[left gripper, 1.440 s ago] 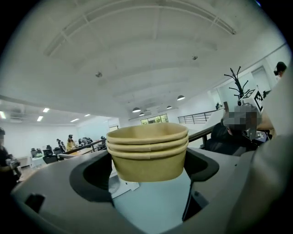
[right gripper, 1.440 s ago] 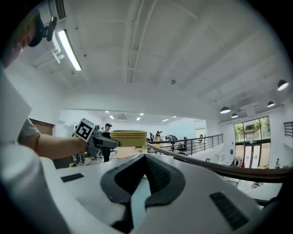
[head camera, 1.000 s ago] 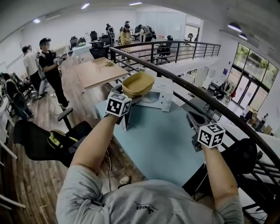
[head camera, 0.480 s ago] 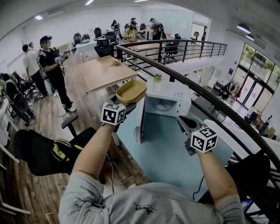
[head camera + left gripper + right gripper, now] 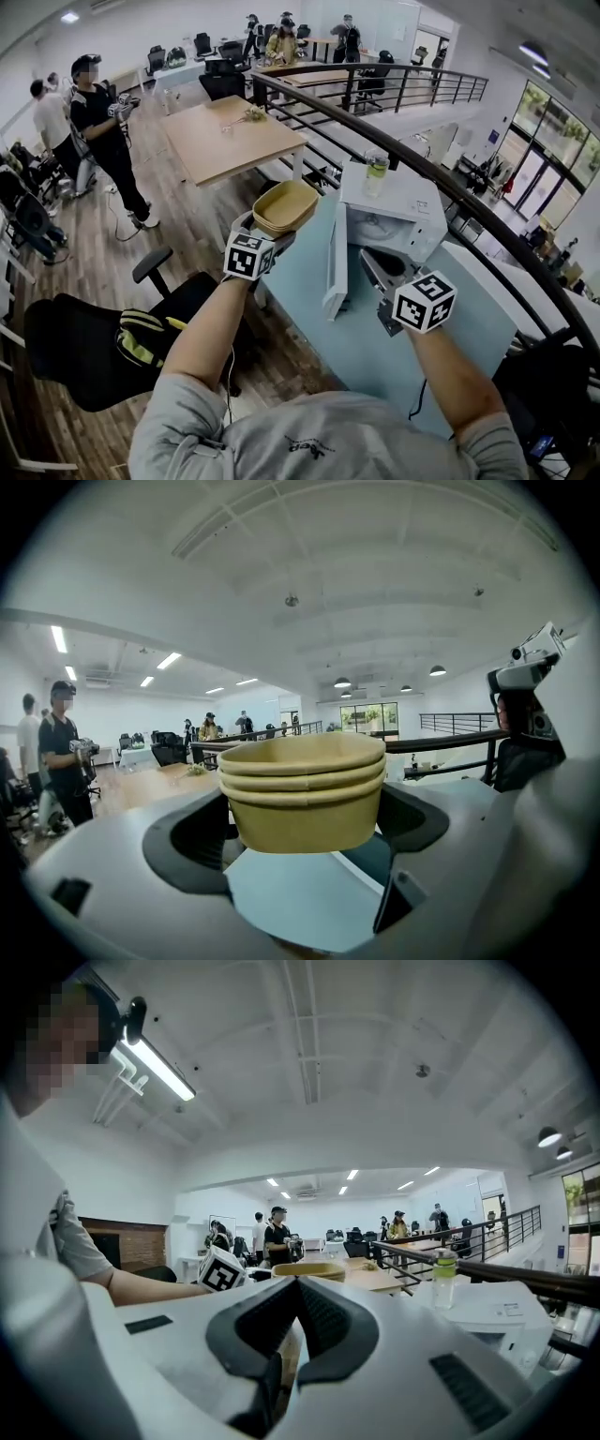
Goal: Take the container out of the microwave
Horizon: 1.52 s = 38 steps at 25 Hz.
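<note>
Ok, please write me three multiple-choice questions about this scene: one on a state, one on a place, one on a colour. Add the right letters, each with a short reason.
1. How is the door of the white box-shaped microwave?
A. shut
B. open
C. taken off

2. Where is the round tan paper container?
A. inside the microwave
B. between the jaws of the left hand-held gripper
C. on the floor

3. What colour is the flat rectangular table top?
A. light blue
B. red
C. black

Answers:
1 B: the door stands swung out from the front of the microwave.
2 B: the left gripper view shows the jaws closed on the container, which is held in the air.
3 A: the head view shows a pale blue surface under the microwave.
</note>
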Tool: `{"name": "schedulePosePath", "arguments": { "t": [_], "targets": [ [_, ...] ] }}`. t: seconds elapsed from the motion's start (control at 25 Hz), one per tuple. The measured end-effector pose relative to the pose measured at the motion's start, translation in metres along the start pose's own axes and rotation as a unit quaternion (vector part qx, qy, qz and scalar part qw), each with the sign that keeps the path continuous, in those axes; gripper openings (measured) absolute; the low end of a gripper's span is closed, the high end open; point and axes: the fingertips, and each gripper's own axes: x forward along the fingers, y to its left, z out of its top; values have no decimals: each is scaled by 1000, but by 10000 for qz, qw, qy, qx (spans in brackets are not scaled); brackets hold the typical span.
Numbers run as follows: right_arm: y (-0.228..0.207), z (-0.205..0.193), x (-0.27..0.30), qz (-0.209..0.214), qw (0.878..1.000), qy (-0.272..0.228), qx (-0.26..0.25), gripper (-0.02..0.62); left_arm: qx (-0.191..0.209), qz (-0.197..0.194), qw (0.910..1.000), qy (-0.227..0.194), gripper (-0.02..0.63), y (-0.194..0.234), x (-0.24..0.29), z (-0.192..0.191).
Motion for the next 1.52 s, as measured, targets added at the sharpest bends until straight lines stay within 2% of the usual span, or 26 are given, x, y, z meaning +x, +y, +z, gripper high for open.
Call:
{"name": "schedulePosePath", "arguments": {
  "t": [0.32,0.56,0.88,1.12,1.32,1.52],
  "targets": [
    [59,-30,102,420,9985,327,129,18,-263,-84,9993,271,511,41,7,-75],
    [88,-57,142,650,9961,542,249,18,-384,-8,9984,412,511,63,2,-118],
    [92,-92,133,615,9940,793,433,18,-500,24,9976,469,511,48,-15,-146],
    [89,-94,109,710,9929,847,433,18,-557,118,9968,567,511,29,-18,-147],
    [80,-92,114,768,9934,755,390,18,-530,171,9962,663,511,28,4,-152],
    [75,-107,135,863,9917,808,499,18,-531,161,9946,874,511,34,34,-178]
  ]
}}
